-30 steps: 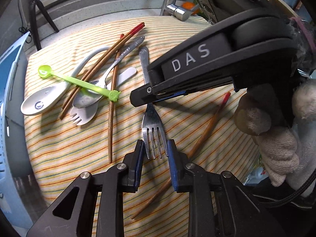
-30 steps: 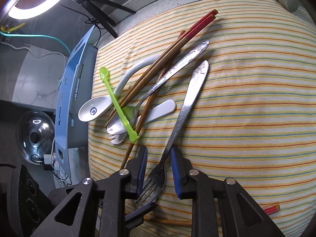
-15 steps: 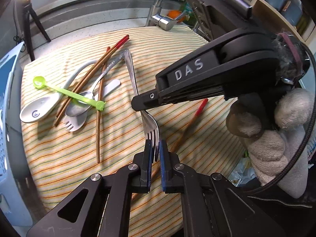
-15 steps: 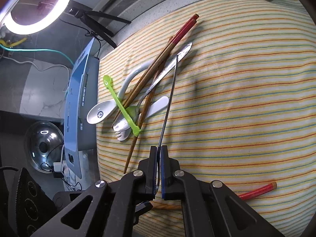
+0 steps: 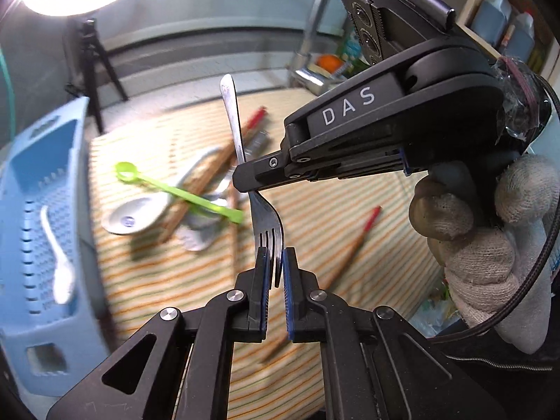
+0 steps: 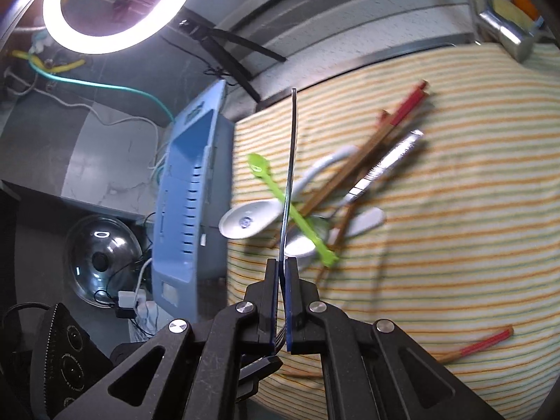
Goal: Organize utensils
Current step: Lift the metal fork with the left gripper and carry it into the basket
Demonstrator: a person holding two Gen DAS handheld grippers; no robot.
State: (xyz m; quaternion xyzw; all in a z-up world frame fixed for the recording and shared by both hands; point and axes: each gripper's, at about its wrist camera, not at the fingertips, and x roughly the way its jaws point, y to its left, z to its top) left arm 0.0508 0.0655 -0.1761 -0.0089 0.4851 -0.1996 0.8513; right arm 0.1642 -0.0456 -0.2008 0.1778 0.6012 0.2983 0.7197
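In the left wrist view, our left gripper (image 5: pixel 274 273) pinches the tines of the metal fork (image 5: pixel 260 206), which stands off the striped cloth (image 5: pixel 147 280) with its handle pointing up. Our right gripper (image 5: pixel 245 178), held in a gloved hand (image 5: pixel 490 238), clamps the fork's neck from the right. Below lie a green plastic spoon (image 5: pixel 168 189), a white ceramic spoon (image 5: pixel 136 213) and a red-tipped chopstick (image 5: pixel 353 241). A blue basket (image 5: pixel 42 231) sits at the left.

In the right wrist view, our right gripper (image 6: pixel 281 301) is closed on the fork (image 6: pixel 290 175), seen edge-on. The utensil pile lies blurred on the cloth (image 6: pixel 455 245) beyond.
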